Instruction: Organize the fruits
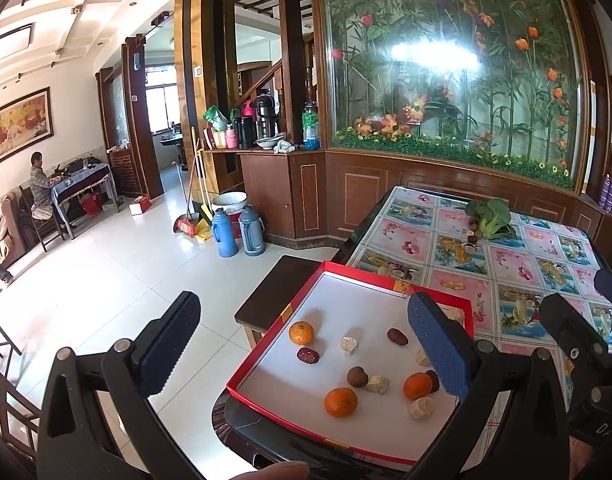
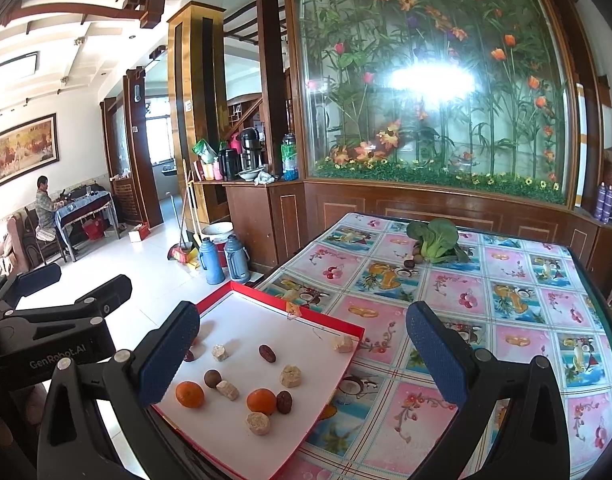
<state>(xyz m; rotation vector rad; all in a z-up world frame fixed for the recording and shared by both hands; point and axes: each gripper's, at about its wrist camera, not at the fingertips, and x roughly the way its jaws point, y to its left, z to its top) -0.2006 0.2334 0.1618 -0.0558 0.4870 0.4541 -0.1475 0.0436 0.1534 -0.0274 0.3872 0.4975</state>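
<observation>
A red tray (image 1: 265,344) with a white floor (image 2: 257,312) sits on the table's near left corner. It holds three oranges (image 1: 340,402) (image 2: 261,401), dark red dates (image 1: 308,355) (image 2: 267,353), a brown longan (image 1: 357,376) (image 2: 212,378) and several beige chunks (image 1: 378,385) (image 2: 289,376). My left gripper (image 1: 306,344) hovers open over the tray's left side, holding nothing. Spanning the tray's right edge, my right gripper (image 2: 303,356) is open and empty too. Each gripper shows in the other's view (image 1: 586,296) (image 2: 89,276).
A bok choy (image 1: 490,216) (image 2: 438,240) and small brown fruits (image 2: 412,262) lie at the far side of the floral tablecloth (image 2: 506,320). A dark stool (image 1: 273,296) stands left of the table. Blue thermoses (image 1: 237,232) stand by a wooden cabinet. A person (image 1: 39,180) sits far left.
</observation>
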